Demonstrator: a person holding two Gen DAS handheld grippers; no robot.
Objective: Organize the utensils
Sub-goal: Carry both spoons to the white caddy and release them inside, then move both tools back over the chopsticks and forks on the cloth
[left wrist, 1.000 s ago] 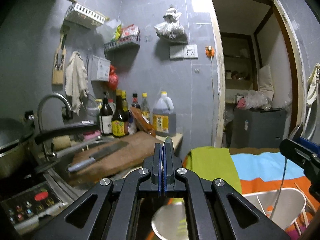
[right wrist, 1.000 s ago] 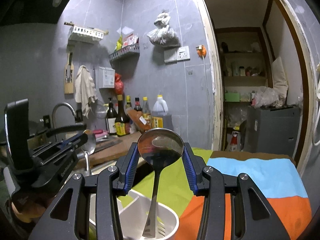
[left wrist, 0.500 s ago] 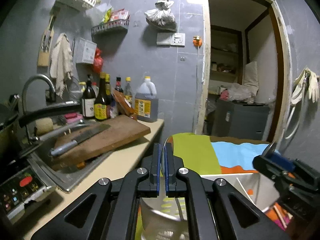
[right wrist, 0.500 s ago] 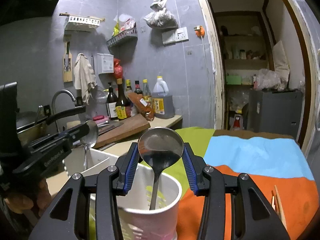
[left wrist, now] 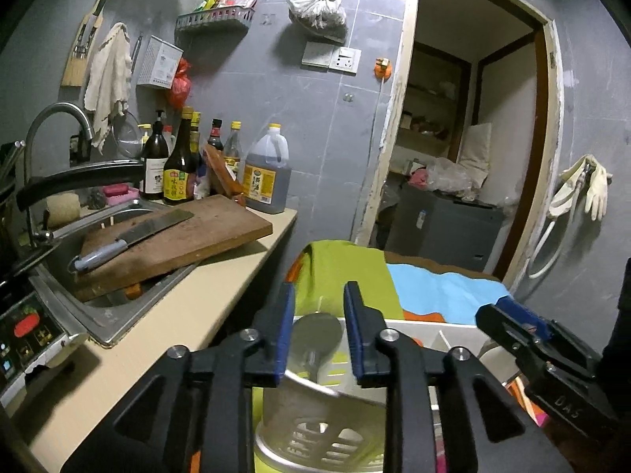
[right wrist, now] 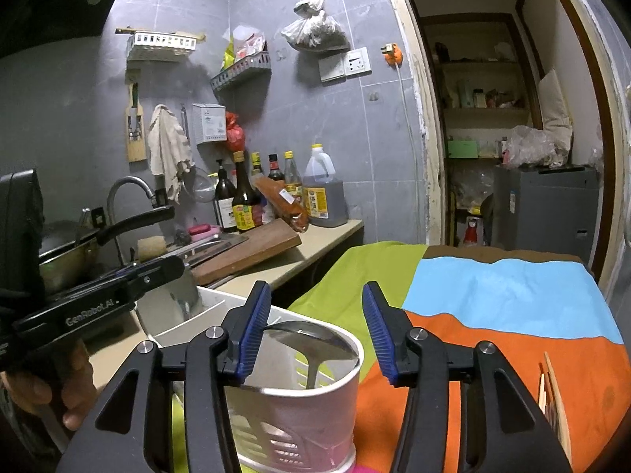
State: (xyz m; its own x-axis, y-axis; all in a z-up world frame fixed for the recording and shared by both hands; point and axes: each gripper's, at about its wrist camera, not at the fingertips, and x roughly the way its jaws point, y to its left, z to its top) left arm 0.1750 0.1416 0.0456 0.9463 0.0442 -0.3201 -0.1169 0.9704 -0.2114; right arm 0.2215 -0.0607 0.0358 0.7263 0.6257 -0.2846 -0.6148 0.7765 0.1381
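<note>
The left tool (left wrist: 318, 307) is standing released: its jaws have just been opening, and the round bowl of a metal spoon (left wrist: 317, 329) is showing in the gap between the blue pads (left wrist: 284, 331), but the pads are not pressing on it. This spoon is standing with its handle down inside the white utensil holder (left wrist: 315, 439).

The right tool (right wrist: 316, 325) is also released, and its jaws have just been opening wider. A metal ladle (right wrist: 311, 341) is lying between them, free of the pads, with its bowl leaning at the rim of the white slotted holder (right wrist: 299, 429) and its handle going down inside.

The holder is sitting on a cloth (right wrist: 493, 315) of green, blue and orange which is covering the surface. At the right edge, wooden chopsticks (right wrist: 554, 390) are lying on the orange part. In the right wrist view, a hand (right wrist: 47, 386) is holding the left tool's grip just beside a white rack (right wrist: 185, 325).
</note>
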